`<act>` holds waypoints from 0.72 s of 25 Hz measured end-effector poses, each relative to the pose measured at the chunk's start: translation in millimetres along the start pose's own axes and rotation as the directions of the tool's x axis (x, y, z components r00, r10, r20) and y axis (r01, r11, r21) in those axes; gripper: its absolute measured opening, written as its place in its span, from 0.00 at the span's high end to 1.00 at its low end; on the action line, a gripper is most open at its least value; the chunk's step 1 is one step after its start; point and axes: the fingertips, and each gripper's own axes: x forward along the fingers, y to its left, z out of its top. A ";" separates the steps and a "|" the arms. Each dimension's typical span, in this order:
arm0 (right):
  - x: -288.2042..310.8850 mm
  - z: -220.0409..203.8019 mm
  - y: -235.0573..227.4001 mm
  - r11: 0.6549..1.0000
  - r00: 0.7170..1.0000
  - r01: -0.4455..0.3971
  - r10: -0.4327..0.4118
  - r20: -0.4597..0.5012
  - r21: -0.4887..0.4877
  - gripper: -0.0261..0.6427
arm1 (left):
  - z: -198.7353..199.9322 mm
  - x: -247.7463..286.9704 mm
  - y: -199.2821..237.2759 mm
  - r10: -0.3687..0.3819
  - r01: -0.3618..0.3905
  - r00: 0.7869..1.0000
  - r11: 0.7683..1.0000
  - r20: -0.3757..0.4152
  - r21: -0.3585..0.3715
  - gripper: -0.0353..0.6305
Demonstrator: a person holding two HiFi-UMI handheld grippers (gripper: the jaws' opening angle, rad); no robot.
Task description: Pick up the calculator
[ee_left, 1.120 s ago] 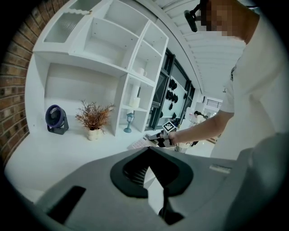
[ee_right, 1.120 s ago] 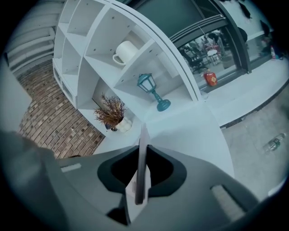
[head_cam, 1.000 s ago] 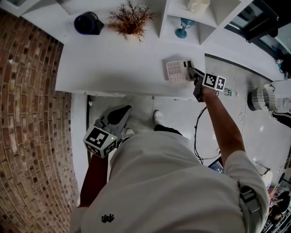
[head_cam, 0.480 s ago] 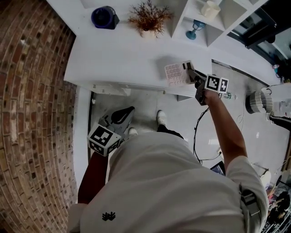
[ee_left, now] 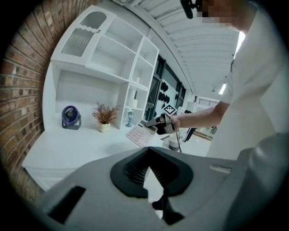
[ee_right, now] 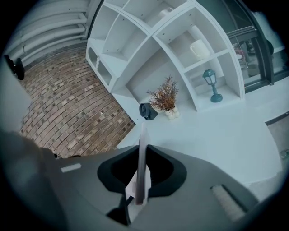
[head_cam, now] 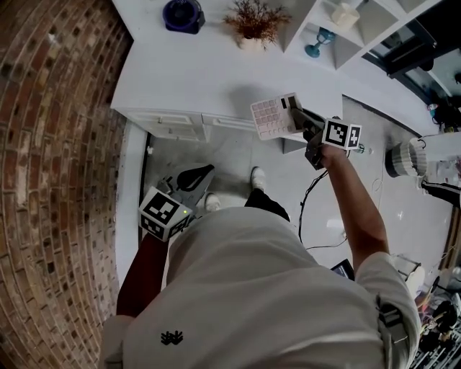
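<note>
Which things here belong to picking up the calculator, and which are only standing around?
In the job: calculator; right gripper, clamped on its edge.
Just standing about: left gripper, blue fan, dried plant, lantern, cup on the shelf.

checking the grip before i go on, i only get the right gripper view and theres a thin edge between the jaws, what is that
observer: It is the calculator. The head view shows its keys facing up, with the right gripper shut on one end of it.
operator: is it off the desk
observer: It looks so. In the left gripper view it hangs tilted above the desk, not lying on the top.
operator: and the left gripper, is it in the way
observer: No. The left gripper is well back from the desk, with its jaws shut and nothing between them.
</note>
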 end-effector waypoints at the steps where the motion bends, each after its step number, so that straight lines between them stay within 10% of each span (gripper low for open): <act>1: 0.5 -3.2 8.4 1.000 1.000 -0.005 0.005 -0.002 -0.003 0.87 | -3.9 -4.6 -0.1 -0.003 0.003 1.000 1.000 -0.001 0.000 0.94; 18: -6.2 -51.3 90.0 0.997 0.998 -0.055 0.054 -0.025 -0.046 0.87 | -36.0 -52.1 -14.3 -0.024 0.023 1.000 1.000 0.015 0.009 0.94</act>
